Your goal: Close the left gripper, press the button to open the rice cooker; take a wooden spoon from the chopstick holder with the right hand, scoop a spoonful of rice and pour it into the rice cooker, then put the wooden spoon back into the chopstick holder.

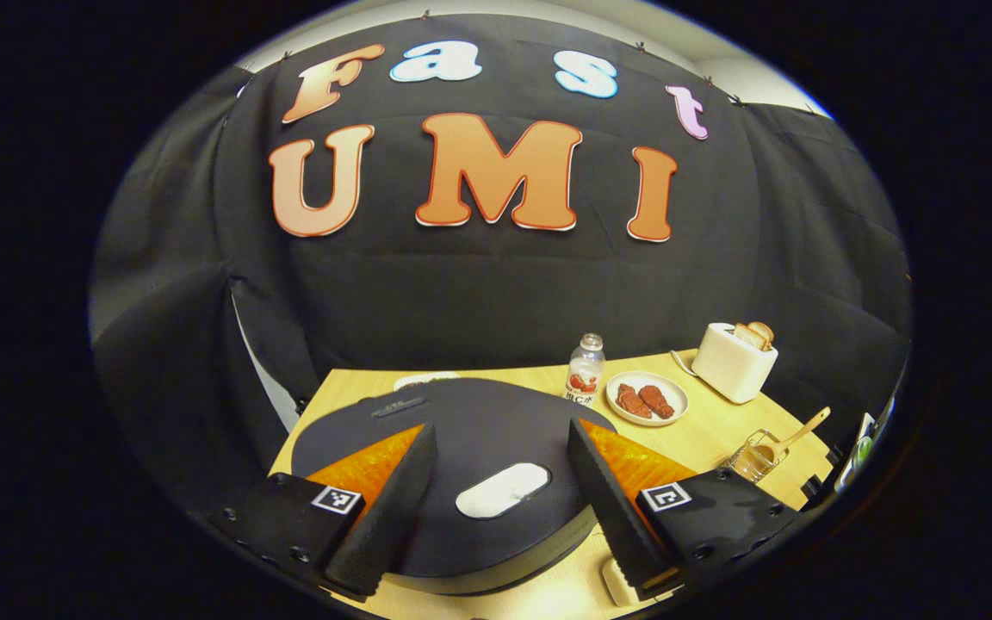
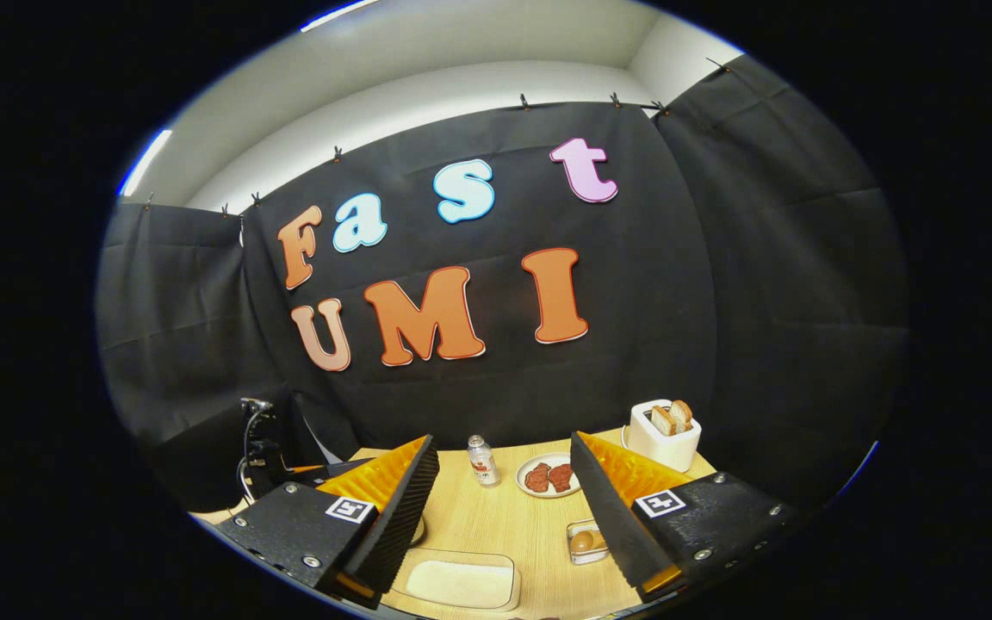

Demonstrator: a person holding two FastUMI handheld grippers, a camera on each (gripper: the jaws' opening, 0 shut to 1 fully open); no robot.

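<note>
We hold the left gripper [image 1: 500,491] wide open just above the dark round lid of the rice cooker [image 1: 470,430], its fingers straddling the pale oval button [image 1: 503,491]. The lid is still down, so we judge the first step is not yet done: we should bring the fingers fully together, centre the tips over the button, and press straight down, firmly enough to trip the latch without sliding off the smooth lid.

The right gripper [image 2: 503,508] is also spread wide, holding nothing, above the light wooden worktop [image 2: 496,525]. Just below it sits a shallow clear tray of white rice [image 2: 460,580], with a small clear box of eggs [image 2: 585,542] beside.

Farther off in the left gripper view, the wooden spoon [image 1: 797,432] leans in the clear glass chopstick holder [image 1: 754,458]. Beyond stand a small clear bottle [image 1: 585,368], a white plate of reddish meat [image 1: 647,399] and a white toaster [image 1: 733,360].
</note>
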